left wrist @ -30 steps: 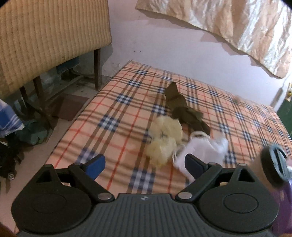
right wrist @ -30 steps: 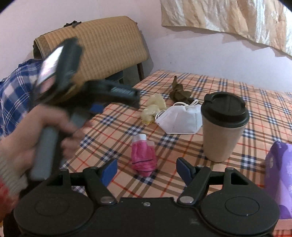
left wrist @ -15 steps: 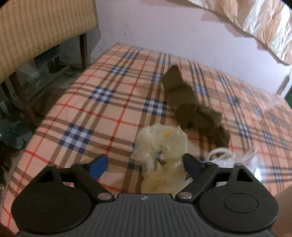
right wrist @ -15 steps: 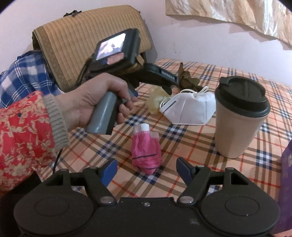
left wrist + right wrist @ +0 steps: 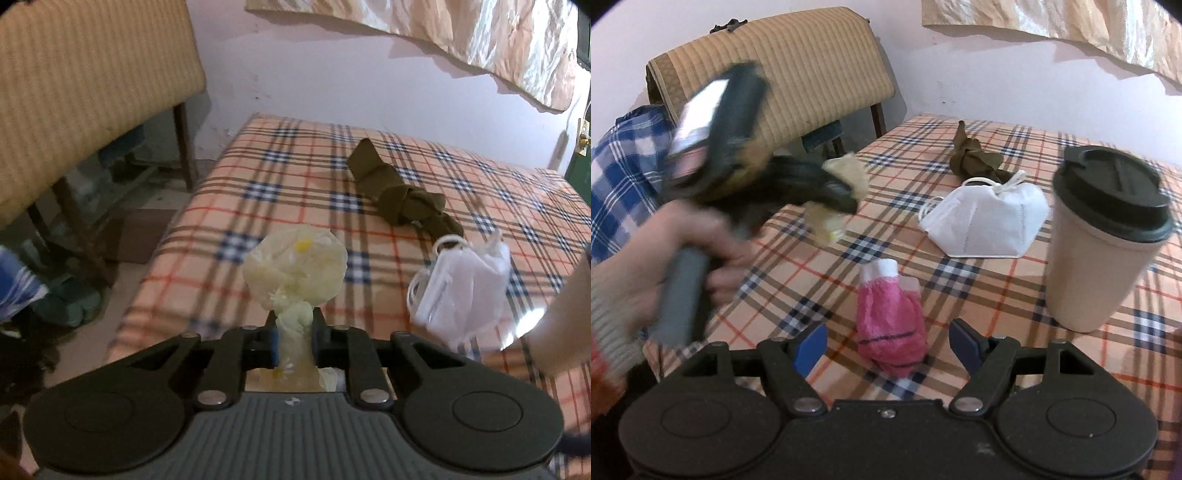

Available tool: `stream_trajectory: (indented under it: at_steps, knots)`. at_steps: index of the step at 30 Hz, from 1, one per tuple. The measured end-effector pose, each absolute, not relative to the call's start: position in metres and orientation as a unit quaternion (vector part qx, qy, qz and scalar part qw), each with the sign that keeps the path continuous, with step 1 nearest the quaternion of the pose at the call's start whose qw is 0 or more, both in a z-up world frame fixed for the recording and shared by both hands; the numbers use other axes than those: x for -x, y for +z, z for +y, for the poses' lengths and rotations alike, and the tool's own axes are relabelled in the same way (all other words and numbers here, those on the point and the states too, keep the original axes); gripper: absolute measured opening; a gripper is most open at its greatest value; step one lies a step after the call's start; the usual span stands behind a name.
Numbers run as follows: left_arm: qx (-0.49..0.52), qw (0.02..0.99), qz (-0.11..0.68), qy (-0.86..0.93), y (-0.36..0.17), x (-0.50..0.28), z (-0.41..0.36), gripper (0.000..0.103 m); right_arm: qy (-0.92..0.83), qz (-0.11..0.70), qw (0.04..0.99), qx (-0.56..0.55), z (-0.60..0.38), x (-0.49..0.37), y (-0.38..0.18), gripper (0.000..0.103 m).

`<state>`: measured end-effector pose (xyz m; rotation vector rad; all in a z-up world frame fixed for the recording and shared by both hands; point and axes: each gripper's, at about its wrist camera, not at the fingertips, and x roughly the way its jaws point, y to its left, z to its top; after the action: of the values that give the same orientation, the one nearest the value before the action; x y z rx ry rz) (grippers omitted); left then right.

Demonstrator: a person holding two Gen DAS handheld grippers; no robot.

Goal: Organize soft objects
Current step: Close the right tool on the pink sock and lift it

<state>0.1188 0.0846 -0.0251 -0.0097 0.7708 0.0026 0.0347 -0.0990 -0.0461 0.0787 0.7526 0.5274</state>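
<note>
1. The left gripper, wide open a second ago, has clamped the pale yellow cloth, lifted off the plaid counter.
2. The right gripper, jaws opening, straddles the pink sock untouched; likely next.

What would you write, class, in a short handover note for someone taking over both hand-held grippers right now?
Left hand-held gripper: shut on the pale yellow cloth, gripped at its knotted neck.
Right hand-held gripper: jaws opening, pink sock between them, not gripped.
On the plaid blanket: white mask, olive socks, lidded cup.
Done: yellow cloth grasped.
Left: place it; sort the sock, mask and olive socks.
</note>
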Motion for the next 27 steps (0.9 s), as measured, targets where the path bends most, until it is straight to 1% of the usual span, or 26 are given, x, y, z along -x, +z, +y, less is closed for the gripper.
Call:
stream_trajectory:
  at_steps: [8, 10, 11, 12, 14, 27]
  knots:
    - [0.050, 0.921, 0.385, 0.021, -0.021, -0.058, 0.096, 0.018, 0.238, 0.401, 0.885, -0.009, -0.070, -0.058, -0.073, 0.090]
    - [0.053, 0.921, 0.384, 0.021, -0.022, -0.050, 0.093, 0.018, 0.235, 0.390, 0.890, -0.003, -0.067, -0.058, -0.073, 0.069]
    - [0.060, 0.921, 0.385, 0.022, -0.022, -0.049, 0.093, 0.018, 0.230, 0.385, 0.894, 0.003, -0.066, -0.058, -0.071, 0.040]
    - [0.071, 0.920, 0.385, 0.022, -0.021, -0.046, 0.092, 0.018, 0.228, 0.380, 0.897, 0.001, -0.067, -0.057, -0.068, 0.028]
    - [0.081, 0.919, 0.385, 0.022, -0.019, -0.044, 0.091, 0.018, 0.230, 0.367, 0.901, -0.008, -0.070, -0.053, -0.056, 0.026]
    - [0.078, 0.938, 0.339, 0.000, 0.030, -0.044, 0.067, 0.018, 0.202, 0.294, 0.934, -0.019, -0.098, -0.039, 0.032, 0.026]
